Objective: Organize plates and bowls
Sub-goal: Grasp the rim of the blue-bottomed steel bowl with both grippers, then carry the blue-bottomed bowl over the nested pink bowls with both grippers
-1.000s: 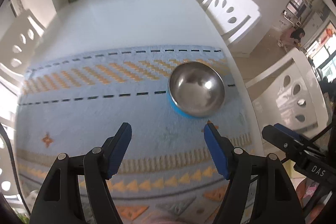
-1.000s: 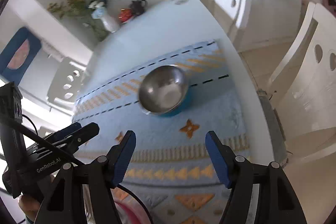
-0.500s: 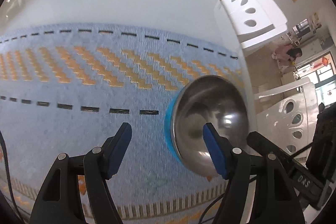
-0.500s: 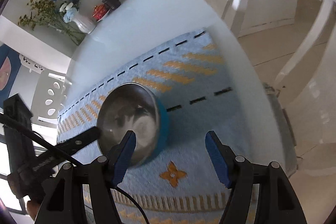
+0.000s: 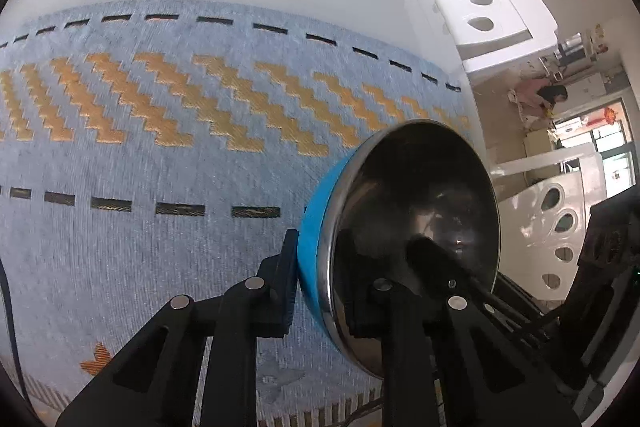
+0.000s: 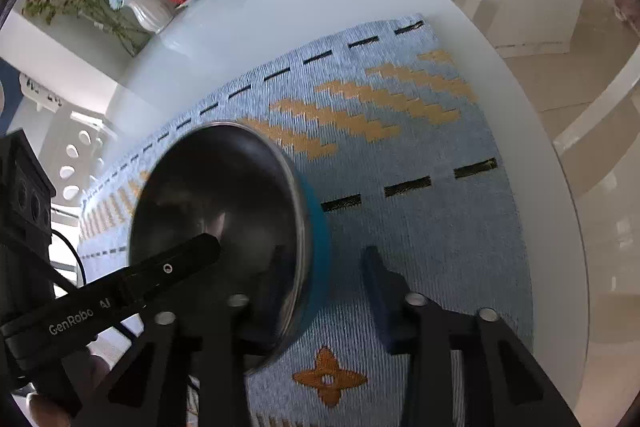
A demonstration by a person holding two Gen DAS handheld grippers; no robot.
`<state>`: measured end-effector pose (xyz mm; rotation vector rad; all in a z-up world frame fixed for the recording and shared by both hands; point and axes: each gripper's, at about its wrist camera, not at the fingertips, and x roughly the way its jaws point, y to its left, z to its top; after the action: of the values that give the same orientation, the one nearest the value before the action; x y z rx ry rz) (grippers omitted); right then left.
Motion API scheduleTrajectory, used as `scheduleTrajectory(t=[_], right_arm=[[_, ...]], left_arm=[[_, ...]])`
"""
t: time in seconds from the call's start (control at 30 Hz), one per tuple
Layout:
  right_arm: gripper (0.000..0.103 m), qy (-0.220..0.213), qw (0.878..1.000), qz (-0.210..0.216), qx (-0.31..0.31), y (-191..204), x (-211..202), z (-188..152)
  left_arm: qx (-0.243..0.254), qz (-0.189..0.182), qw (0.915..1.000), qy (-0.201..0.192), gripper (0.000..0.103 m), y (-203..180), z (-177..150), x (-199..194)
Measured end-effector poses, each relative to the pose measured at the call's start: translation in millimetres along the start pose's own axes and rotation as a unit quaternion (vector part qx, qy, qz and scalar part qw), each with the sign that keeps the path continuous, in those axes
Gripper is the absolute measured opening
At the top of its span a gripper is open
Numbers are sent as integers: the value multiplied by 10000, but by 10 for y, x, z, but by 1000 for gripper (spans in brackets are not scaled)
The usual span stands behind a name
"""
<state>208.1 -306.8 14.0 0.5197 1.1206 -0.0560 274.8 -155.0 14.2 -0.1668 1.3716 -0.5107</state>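
- Two sets of fingers straddle one bowl (image 5: 416, 195), steel inside and blue outside, which sits on the patterned blue mat (image 5: 160, 147) toward the right of the left wrist view.
- Our left gripper (image 5: 320, 267) pinches the bowl's near-left wall, one finger on the blue outside and one inside.
- Our right gripper (image 6: 324, 263) has just been closing with the rim between its fingers. The outer finger (image 6: 376, 267) looks just apart from the blue wall, so we judge that grip unfinished.
- Being round, the bowl has no long axis. Both hands are equally near, on opposite sides of its rim.
- Just right of the mat, the counter (image 6: 540, 147) ends. Open mat and bare counter lie to the left and top of the left view, so we have room there.
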Motion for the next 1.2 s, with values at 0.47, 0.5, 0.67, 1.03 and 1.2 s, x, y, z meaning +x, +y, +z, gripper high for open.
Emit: scheduleTrajectory(t=[0.47,0.5,0.67,1.03,1.2], right_arm=[[18,-459,9987,132,-170,360,-805,-285],[18,-521,9983,142,-197,396,-892,-316],[18,-787,9959,198,-389,642,-1404,-501],[20,-941,9911,384,-858,1036,-2176,-1214],[22,-531,9925,495,-984,1170,-2197,-1575]], left_arm=[[289,-31,9965,-781,15,-235,-412,-1003],[301,-50,9959,-853,15,-252,-458,-1099],[348,-110,9911,-1278,15,-347,-757,-1639],[334,-11,9816,-1879,15,-349,-1614,-2465],[121,163,9820,-1877,14,-165,-2032,-2580]])
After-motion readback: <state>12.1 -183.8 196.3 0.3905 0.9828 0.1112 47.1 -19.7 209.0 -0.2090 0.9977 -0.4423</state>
